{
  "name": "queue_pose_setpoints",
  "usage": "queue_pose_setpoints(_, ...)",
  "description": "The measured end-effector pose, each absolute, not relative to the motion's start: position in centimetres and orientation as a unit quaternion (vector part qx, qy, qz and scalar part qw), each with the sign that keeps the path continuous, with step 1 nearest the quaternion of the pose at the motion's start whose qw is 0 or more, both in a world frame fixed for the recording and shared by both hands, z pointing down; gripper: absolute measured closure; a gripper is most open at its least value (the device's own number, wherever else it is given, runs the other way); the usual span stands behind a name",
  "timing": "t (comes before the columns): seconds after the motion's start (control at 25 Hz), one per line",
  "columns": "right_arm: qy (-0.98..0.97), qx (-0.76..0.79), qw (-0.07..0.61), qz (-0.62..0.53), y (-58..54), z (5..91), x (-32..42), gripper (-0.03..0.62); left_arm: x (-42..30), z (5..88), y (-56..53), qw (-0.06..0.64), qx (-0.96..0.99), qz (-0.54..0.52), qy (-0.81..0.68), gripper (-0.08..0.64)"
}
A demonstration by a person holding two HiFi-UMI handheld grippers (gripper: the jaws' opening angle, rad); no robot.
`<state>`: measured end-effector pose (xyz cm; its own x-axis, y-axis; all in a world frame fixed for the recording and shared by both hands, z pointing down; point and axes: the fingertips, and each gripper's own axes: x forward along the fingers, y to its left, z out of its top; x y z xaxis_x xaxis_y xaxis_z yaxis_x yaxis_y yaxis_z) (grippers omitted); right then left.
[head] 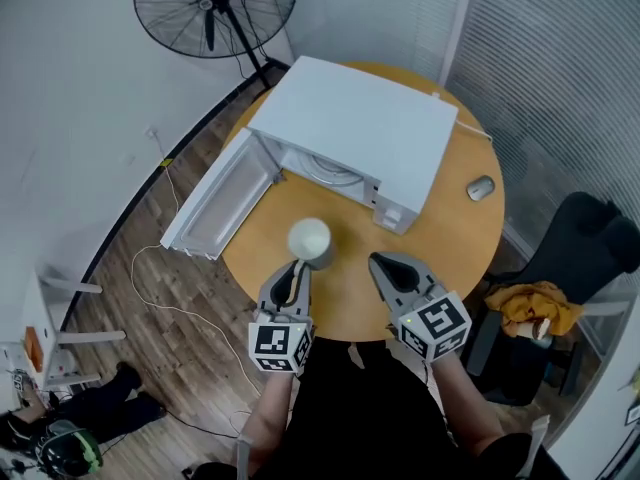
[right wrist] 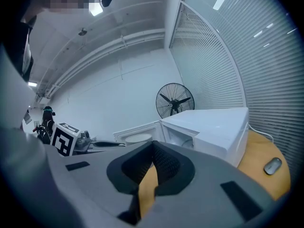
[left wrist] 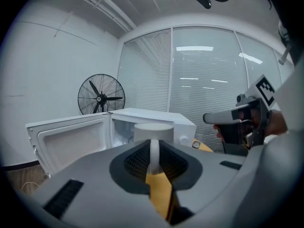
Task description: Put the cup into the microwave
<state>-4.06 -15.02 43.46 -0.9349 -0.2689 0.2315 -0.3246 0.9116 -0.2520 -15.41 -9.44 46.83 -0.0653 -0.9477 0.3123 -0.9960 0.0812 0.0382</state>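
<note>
The white cup (head: 310, 238) was near the centre of the head view, over the round wooden counter (head: 340, 303) and just below the open front of the white microwave (head: 370, 128). I could not tell whether the cup rested on the counter or was held just above it. The microwave's door (head: 215, 203) stood swung out past the counter's left edge, with the cavity open.

The left tongs (head: 296, 268) were clamped on the cup's handle. In the left gripper view the white handle (left wrist: 154, 151) ran upright between the two dark pads, with the cup's body just beyond them. The right tongs (head: 379, 262) hovered to the right of the cup and apart from it, their jaws closed together on nothing.

A grey mouse (head: 481, 187) lay near the counter's right edge. A standing fan (head: 215, 8) was on the floor at the upper left.
</note>
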Motion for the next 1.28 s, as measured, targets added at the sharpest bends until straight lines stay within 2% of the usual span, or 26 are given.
queue_pose_setpoints(1.28, -0.931, 0.302, 0.144, 0.148, -17.6, 45.3, -12.3, 0.583, -25.6, 55.5, -23.9, 0.089, 0.766, 0.117, -0.625, 0.517)
